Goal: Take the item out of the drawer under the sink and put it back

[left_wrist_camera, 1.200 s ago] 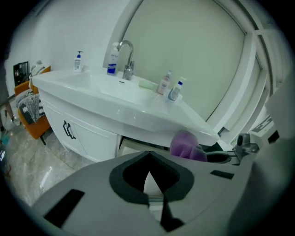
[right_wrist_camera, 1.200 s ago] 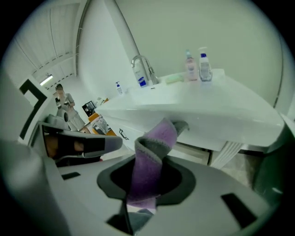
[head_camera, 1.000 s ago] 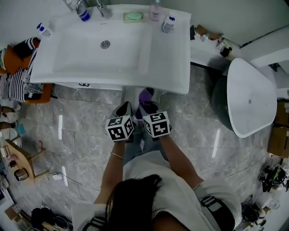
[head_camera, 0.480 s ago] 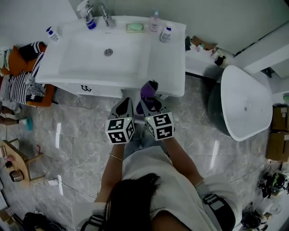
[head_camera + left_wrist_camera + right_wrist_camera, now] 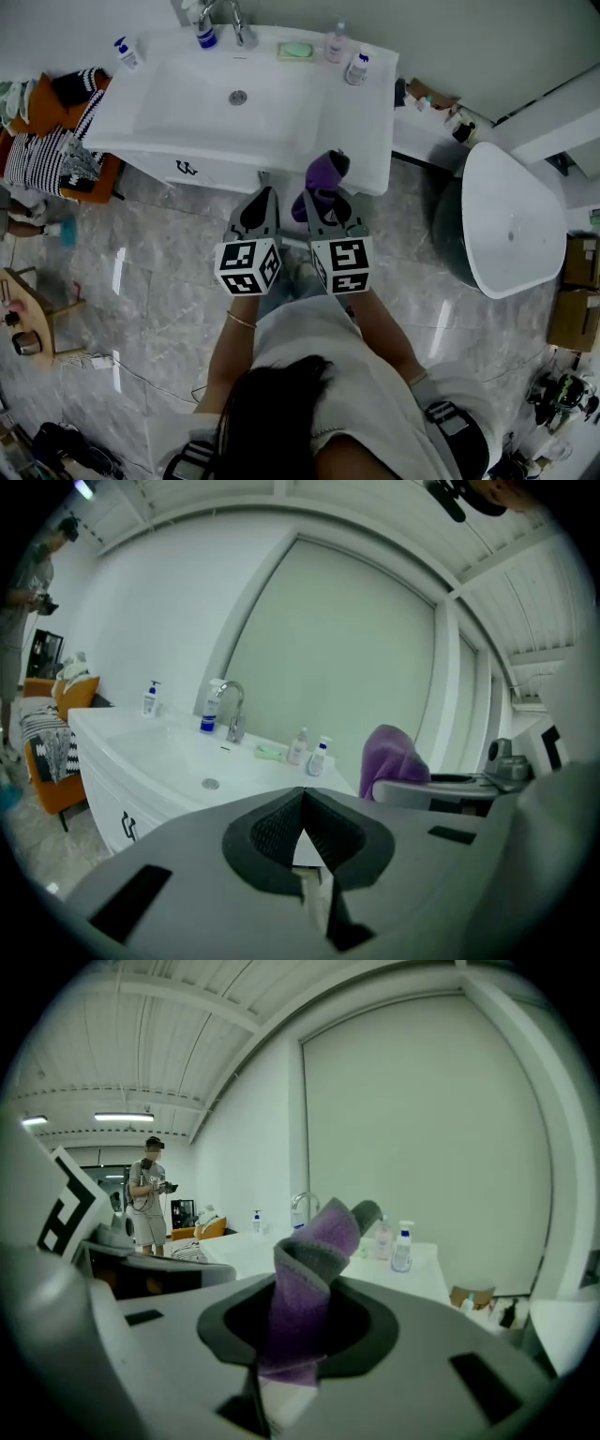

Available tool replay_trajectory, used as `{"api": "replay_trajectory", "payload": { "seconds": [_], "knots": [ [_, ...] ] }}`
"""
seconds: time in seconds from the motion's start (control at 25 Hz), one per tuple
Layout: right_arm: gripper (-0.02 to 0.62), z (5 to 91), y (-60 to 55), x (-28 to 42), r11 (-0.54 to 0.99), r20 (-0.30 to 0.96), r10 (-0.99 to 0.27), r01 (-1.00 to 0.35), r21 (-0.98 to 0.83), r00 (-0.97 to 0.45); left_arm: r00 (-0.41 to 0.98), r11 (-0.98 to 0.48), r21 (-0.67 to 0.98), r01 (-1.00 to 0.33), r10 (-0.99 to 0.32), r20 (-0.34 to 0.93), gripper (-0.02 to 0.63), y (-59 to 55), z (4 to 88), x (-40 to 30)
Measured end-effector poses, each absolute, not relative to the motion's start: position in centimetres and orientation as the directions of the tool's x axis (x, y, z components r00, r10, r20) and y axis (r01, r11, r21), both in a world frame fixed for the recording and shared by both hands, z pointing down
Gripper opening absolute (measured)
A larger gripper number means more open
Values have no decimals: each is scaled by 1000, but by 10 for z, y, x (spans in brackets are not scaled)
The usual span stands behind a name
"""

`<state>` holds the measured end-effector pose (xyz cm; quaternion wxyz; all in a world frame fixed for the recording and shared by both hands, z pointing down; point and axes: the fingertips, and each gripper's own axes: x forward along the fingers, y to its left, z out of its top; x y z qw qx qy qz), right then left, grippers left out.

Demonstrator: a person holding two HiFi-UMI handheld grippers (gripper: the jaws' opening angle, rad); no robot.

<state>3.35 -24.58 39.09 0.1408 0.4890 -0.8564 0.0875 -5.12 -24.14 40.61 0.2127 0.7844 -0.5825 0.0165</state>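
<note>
**A:** Where is the item from the drawer?

**B:** It is a soft purple fabric item (image 5: 314, 1269) with a grey edge, possibly a sock. It is out in the open air in front of the white sink (image 5: 187, 108), near the sink's front right corner as seen from above. It touches neither the sink nor the grey marble floor (image 5: 141, 272).

**A:** What holds it there?

**B:** The right hand-held gripper (image 5: 326, 204) is clamped on its lower end. The jaws are part-way closed with the fabric pinched between the pads, and the rest stands up and flops forward. I judge that this low pinch keeps the bulk of the fabric free, so it can be laid back in without snagging.

**A:** And the other one?

**B:** The left hand-held gripper (image 5: 259, 208) sits just beside the right one, about level with it. Its jaws meet at the tips with nothing between them. Being empty, it is probably free to work the drawer.

**A:** Can you see the drawer?

**B:** Only a white cabinet front (image 5: 202, 173) with a dark handle under the sink. I cannot tell whether the drawer is open.
</note>
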Motion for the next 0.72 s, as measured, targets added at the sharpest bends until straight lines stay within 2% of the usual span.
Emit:
{"api": "replay_trajectory", "payload": {
  "seconds": [0.72],
  "knots": [
    [115,372,-229,39,501,249,-845,-864,59,-473,331,-290,206,-935,-922,203,3,-224,379,-33]
  ]
}}
